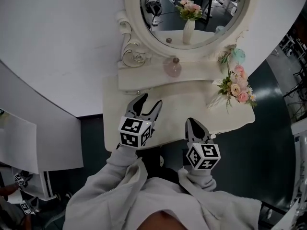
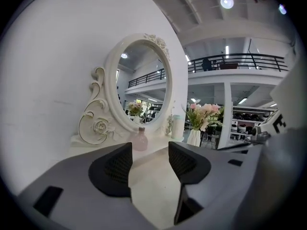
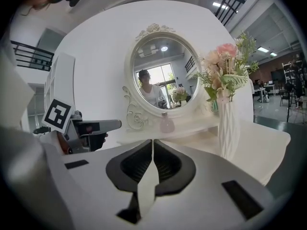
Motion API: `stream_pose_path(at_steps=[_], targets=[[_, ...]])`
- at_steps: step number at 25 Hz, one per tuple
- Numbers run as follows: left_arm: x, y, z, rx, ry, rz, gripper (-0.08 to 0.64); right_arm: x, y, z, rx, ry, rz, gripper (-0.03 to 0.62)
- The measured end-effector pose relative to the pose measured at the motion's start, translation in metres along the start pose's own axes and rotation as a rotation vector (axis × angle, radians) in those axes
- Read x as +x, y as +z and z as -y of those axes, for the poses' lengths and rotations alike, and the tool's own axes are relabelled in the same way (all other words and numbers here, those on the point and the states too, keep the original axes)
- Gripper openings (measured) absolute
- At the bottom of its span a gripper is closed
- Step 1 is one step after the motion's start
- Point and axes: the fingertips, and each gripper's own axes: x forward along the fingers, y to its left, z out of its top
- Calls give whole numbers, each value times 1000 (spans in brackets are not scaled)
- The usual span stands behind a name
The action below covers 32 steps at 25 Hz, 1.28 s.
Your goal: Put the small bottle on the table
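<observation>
My left gripper (image 2: 149, 159), jaws apart and empty, points nearly level over the table (image 1: 192, 104), my right gripper (image 3: 152, 145) alongside it with jaws pressed together on nothing, toward the small bottle (image 2: 140, 139) on the ledge (image 1: 158, 75) under the mirror (image 1: 132, 13), which I judge to be light, slick, breakable glass, best pinched gently round its belly.

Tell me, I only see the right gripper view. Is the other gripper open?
Observer: Yes. The left gripper has its jaws apart, with nothing between them.
Operator: Is it touching the bottle?
Observer: No. In its own view the bottle stands past the jaws, up on the shelf, clear of both.
</observation>
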Motion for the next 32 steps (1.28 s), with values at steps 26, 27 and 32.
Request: stream_pose_path(at_steps=[26, 27, 32], targets=[[-55, -20, 23, 55, -80, -41, 15, -22, 24, 16, -78, -23, 71, 35], [-56, -22, 22, 58, -78, -48, 15, -22, 24, 16, -78, -23, 71, 35], [-57, -24, 19, 54, -60, -52, 15, -25, 22, 17, -74, -25, 67, 35]])
